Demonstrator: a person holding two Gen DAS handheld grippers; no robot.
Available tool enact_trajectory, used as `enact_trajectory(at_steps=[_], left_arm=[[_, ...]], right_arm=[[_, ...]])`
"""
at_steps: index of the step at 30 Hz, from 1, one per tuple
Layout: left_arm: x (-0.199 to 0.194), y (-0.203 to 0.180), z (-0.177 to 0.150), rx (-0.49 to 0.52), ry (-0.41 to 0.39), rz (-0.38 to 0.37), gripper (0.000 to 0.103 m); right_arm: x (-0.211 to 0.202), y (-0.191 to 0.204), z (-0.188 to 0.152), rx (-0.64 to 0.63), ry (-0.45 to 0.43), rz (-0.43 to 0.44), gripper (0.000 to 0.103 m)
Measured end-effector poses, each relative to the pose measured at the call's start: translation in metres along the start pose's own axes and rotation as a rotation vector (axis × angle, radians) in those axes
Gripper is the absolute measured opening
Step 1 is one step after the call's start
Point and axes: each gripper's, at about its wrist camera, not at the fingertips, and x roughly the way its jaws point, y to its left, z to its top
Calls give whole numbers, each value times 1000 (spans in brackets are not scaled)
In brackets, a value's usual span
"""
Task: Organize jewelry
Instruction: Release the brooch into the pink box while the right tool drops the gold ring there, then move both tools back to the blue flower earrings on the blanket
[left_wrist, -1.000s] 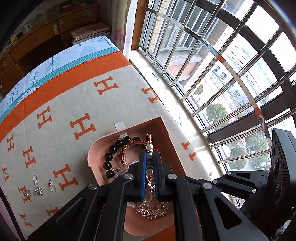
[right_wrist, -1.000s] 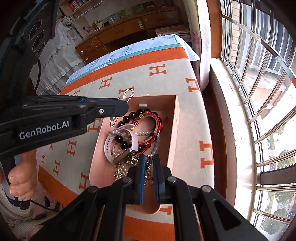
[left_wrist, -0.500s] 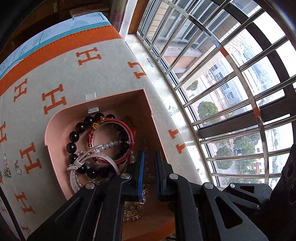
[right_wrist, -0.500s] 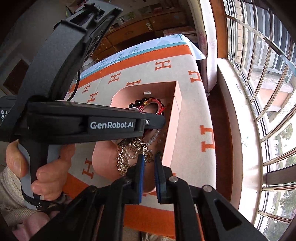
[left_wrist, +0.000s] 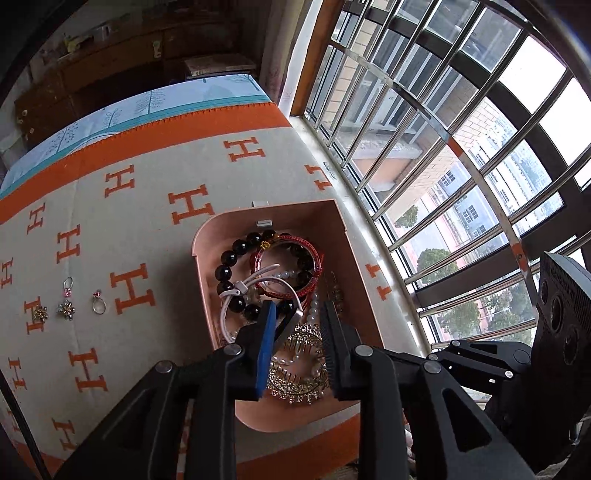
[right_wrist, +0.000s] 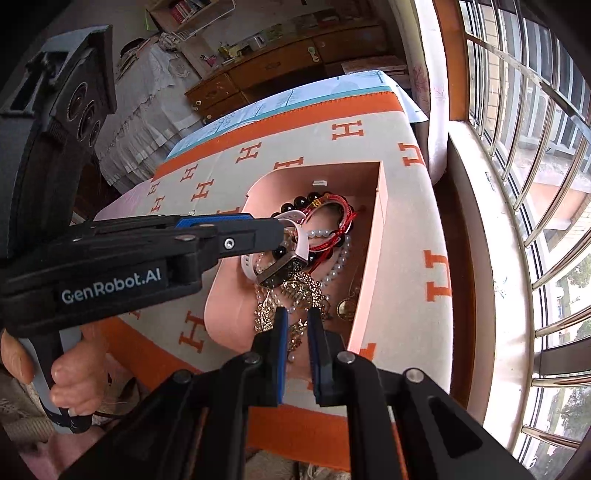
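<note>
L gripper (left_wrist: 297, 314) open over pink box (left_wrist: 345, 236); R gripper (right_wrist: 295, 319) gaping too

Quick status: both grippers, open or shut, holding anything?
Left gripper: open, empty, over the jewelry in the tray.
Right gripper: jaws slightly apart around a gold chain; cannot tell if gripped.

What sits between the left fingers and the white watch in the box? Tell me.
Nothing visible blocks it. The left gripper is open just above the white watch, which lies on top of the black bead bracelet in the pink box.
</note>
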Motion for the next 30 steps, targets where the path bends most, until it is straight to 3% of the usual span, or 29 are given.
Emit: enact_trajectory(at_steps=[13, 23, 30], left_arm=[[-70, 68, -27, -110, -184, 102, 35], [-135, 131, -46, -205, -350, 181, 60], [-162, 182, -59, -293, -433, 309, 74]], right_arm=[[6, 60, 11, -119, 0, -10, 11], [9, 128, 32, -232, -45, 1, 11], [30, 175, 50, -306, -49, 15, 11]])
